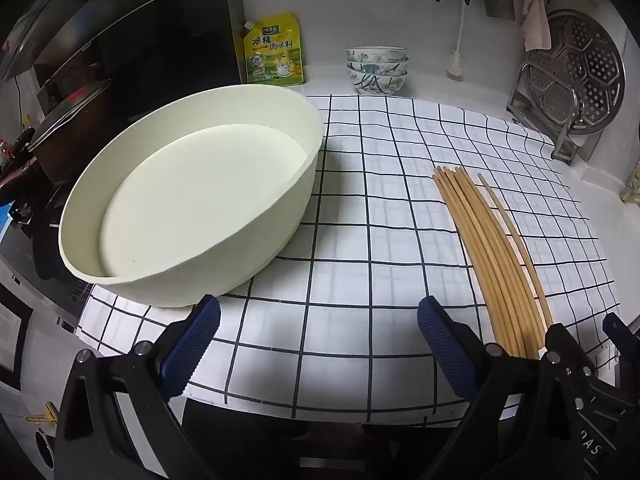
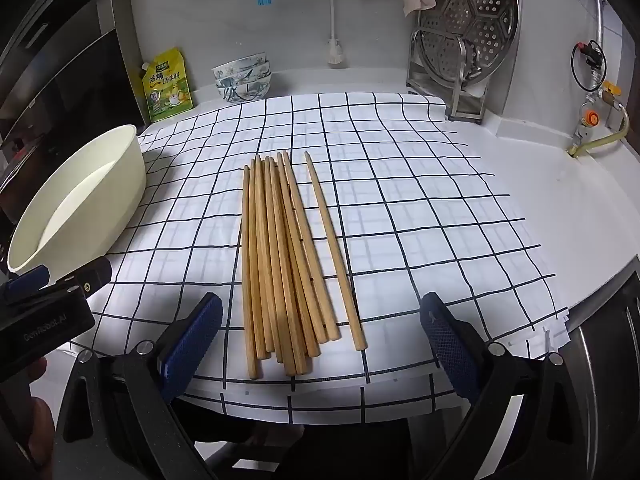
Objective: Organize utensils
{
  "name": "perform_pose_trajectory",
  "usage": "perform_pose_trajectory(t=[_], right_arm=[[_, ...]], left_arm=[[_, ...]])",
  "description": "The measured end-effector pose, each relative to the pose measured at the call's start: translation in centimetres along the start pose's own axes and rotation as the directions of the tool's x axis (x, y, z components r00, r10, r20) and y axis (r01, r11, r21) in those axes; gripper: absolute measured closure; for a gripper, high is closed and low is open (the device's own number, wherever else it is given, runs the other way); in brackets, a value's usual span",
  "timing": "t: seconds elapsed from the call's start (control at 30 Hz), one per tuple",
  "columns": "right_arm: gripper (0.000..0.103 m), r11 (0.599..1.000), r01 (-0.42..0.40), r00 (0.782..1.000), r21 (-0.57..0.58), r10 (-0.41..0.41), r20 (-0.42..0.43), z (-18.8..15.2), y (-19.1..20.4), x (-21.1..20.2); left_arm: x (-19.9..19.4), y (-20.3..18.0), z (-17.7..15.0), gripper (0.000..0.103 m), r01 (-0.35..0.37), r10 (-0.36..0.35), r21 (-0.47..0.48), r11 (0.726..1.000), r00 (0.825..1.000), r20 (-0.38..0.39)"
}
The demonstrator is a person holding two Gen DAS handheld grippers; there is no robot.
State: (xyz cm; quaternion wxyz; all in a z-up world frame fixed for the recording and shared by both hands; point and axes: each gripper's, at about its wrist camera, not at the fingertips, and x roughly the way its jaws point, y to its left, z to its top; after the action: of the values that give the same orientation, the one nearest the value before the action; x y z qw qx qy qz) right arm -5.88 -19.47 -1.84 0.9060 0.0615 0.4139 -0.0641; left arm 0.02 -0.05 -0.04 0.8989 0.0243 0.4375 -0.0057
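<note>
Several wooden chopsticks (image 2: 280, 264) lie in a loose bundle on the white checked cloth (image 2: 420, 200), one of them a little apart on the right. My right gripper (image 2: 320, 340) hovers open just short of their thick ends, nothing between its blue pads. A cream oval tub (image 1: 192, 204) sits empty on the cloth's left side. My left gripper (image 1: 320, 340) is open in front of the tub, with the chopsticks (image 1: 492, 256) off to its right. In the right wrist view the left gripper's body (image 2: 44, 312) shows at the left edge beside the tub (image 2: 80, 196).
Stacked blue-patterned bowls (image 1: 376, 68) and a yellow seasoning pouch (image 1: 274, 52) stand at the back by the wall. A metal steamer plate in a rack (image 2: 468, 32) is at the back right. A gas valve with a hose (image 2: 592, 120) is at the far right. A dark stove area lies left.
</note>
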Motion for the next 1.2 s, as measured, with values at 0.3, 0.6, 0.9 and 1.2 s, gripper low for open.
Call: perform_pose_trajectory(t=[0.3,0.6,0.9,1.2], right_arm=[[0.008,1.0,0.005,1.0,0.0,-0.005,0.017,0.0,0.1,-0.5],[0.008,1.0,-0.011,1.0,0.002,0.011,0.025,-0.2,0.3,-0.8],[0.008,1.0,-0.008,1.0,0.001,0.008,0.024,-0.1,0.3,-0.8],[0.008,1.0,-0.009,1.0,0.007,0.009,0.022,-0.2,0.1,-0.7]], left_arm=[[-0.1,0.4,0.0,0.006,0.022,-0.022,-0.009,1.0,1.0,0.0],[-0.4,0.6,-0.1,0.006,0.025,-0.025,-0.015,1.0,1.0,0.014],[-0.9,0.3,0.1,0.006,0.025,-0.025,-0.004,1.0,0.999,0.026],[-1.0,0.1,0.0,0.006,0.024,-0.024,-0.004,1.0,0.999,0.033]])
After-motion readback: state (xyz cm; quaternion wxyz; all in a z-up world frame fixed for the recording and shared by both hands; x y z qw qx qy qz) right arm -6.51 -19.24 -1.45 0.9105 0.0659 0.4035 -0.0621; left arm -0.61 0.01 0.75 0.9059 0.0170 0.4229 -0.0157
